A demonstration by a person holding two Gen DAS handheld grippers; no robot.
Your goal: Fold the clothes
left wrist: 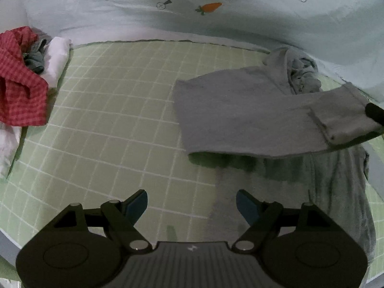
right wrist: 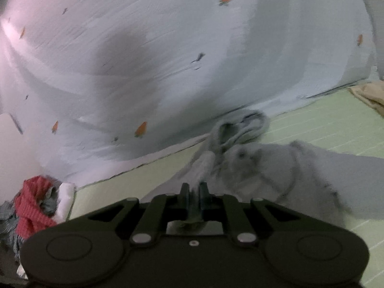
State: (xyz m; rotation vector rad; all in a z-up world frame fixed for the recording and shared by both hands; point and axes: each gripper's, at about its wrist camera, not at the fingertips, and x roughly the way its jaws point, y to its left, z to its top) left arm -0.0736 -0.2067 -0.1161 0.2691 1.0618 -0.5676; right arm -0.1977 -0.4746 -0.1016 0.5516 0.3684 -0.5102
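A grey hoodie (left wrist: 240, 115) lies on the green checked sheet (left wrist: 108, 110) at the right, with one part lifted above the sheet and casting a shadow under it. My left gripper (left wrist: 192, 204) is open and empty, low over the sheet, just left of the hoodie's lower part. My right gripper (right wrist: 194, 192) is shut on a fold of the grey hoodie (right wrist: 276, 168); the cloth runs away from the jaws toward the hood and drawstrings. Its dark tip shows at the right edge of the left wrist view (left wrist: 374, 112), holding up the hoodie's edge.
A heap of clothes with a red checked shirt (left wrist: 19, 76) and white cloth (left wrist: 56, 55) lies at the far left; it also shows in the right wrist view (right wrist: 33, 206). A pale blue carrot-print quilt (left wrist: 216, 12) is bunched along the back. A beige cloth (right wrist: 369, 93) lies at the far right.
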